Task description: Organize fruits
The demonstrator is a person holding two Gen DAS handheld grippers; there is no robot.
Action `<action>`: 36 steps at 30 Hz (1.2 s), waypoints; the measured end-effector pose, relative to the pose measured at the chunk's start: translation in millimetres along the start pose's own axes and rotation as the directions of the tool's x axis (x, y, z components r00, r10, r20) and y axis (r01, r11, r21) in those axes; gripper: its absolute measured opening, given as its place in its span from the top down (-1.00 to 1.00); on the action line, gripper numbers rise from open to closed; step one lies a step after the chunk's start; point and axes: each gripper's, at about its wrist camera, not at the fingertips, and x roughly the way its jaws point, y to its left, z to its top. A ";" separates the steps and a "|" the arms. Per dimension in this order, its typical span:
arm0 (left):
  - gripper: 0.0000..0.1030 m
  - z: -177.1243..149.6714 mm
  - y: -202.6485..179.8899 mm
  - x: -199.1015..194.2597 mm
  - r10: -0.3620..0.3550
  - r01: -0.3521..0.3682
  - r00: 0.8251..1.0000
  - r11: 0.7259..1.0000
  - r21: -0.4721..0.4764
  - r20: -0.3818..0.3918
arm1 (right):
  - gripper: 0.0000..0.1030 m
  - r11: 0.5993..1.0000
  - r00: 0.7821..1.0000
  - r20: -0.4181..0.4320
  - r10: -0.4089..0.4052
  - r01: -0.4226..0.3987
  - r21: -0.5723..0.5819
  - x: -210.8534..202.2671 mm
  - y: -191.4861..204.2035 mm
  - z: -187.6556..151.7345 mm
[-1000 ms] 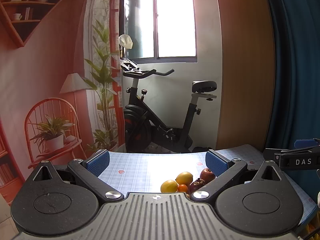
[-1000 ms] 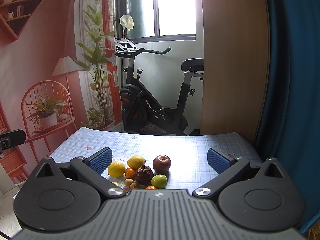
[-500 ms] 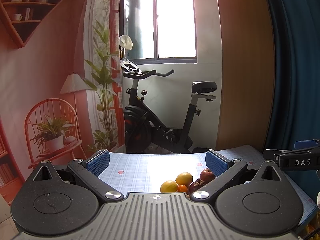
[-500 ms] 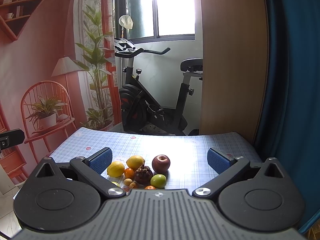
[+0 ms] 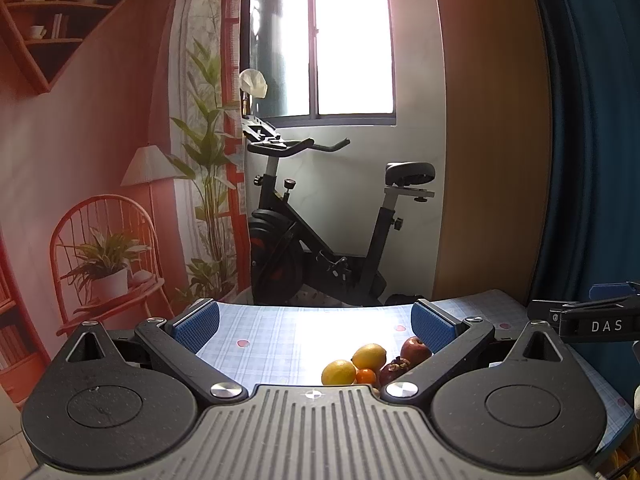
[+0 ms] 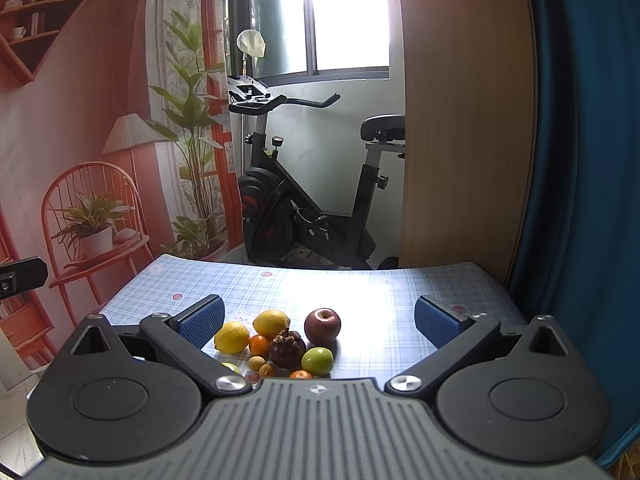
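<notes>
Right gripper [image 6: 318, 322]: jaws spread wide, holding nothing, raised above the near part of the table; blue pads [image 6: 202, 320] at 9 and 3 o'clock of the fruit cluster.
Left gripper [image 5: 314, 322]: fingers wide apart, empty; the fruit sits at about 4 o'clock of its centre, partly behind the right finger.
Small fruits [image 6: 260, 365]: nearest, two little yellow-orange ones touching, with an orange one [image 6: 301, 374] at the camera body's edge, half hidden.
Green fruit [image 6: 317, 361]: at 4 o'clock of the mangosteen, touching it.
Mangosteen [image 6: 287, 347]: dark purple, in the cluster's middle.
Tangerine [image 6: 259, 345]: at 9 o'clock of the mangosteen, between it and the nearer lemon.
Lemons: one [image 6: 232, 337] at the cluster's 9 o'clock, the other [image 6: 271, 322] just behind it at 11 o'clock.
Red apple [image 6: 322, 325]: upright, stem dimple up, at 1 o'clock of the mangosteen.
Table [image 6: 360, 284]: blue checked cloth, bright glare beyond the fruit.
Exercise bike [image 6: 308, 200]: past the table's far edge at 12 o'clock, under the window [image 6: 344, 16].
Backdrop [image 6: 80, 120]: printed chair, lamp and plants, at 10 o'clock.
</notes>
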 end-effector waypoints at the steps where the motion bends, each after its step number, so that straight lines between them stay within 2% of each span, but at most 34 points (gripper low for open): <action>1: -1.00 0.0 0.4 0.8 0.002 -0.002 1.000 1.000 -0.002 -0.003 | -1.00 1.000 1.000 0.001 0.006 -0.006 0.004 0.6 -0.5 -0.1; 4: -1.00 0.9 2.1 3.3 0.005 -0.005 1.000 1.000 -0.009 -0.008 | -1.00 0.999 0.999 0.005 0.032 -0.032 0.011 3.4 -1.5 -0.3; 7: -1.00 1.2 8.7 10.6 -0.035 0.034 0.999 0.999 -0.035 -0.018 | -1.00 0.999 0.998 0.029 0.051 -0.052 0.006 8.5 -4.4 -2.9; 9: -1.00 0.6 13.5 17.1 -0.036 0.035 0.999 0.998 -0.049 -0.015 | -1.00 0.998 0.997 0.053 0.063 -0.063 0.000 15.5 -6.9 -5.7; 15: -0.99 -14.3 23.2 47.4 -0.031 0.031 1.000 0.998 -0.060 -0.001 | -1.00 1.000 0.996 0.092 -0.014 0.014 0.005 56.2 -14.9 -22.7; 18: -0.97 -25.0 25.3 66.3 -0.039 0.039 0.999 0.997 -0.064 -0.005 | -1.00 1.000 0.997 0.078 -0.008 0.007 0.019 76.8 -17.2 -35.1; 22: -0.80 -33.6 24.5 97.3 -0.060 0.057 0.993 0.998 -0.041 -0.102 | -1.00 0.999 1.000 0.012 0.023 -0.024 0.031 101.6 -22.8 -47.9; 25: -0.79 -40.4 27.0 114.1 -0.077 0.071 0.989 0.996 -0.052 -0.128 | -1.00 0.997 0.998 -0.023 0.059 -0.058 0.046 116.3 -26.9 -55.4; 28: -0.79 -48.1 33.1 130.8 -0.098 0.088 0.984 0.993 -0.072 -0.147 | -1.00 1.000 0.999 -0.036 0.016 -0.016 0.006 127.1 -27.3 -63.2; 32: -0.74 -58.8 30.3 149.9 -0.106 0.100 0.981 0.994 -0.045 -0.165 | -1.00 1.000 0.998 -0.066 0.020 -0.020 0.004 141.6 -32.4 -70.7; 36: -0.59 -70.6 24.4 172.9 -0.144 0.131 0.962 0.989 -0.072 -0.230 | -0.97 1.000 0.994 -0.107 0.008 -0.010 -0.023 157.6 -33.0 -78.3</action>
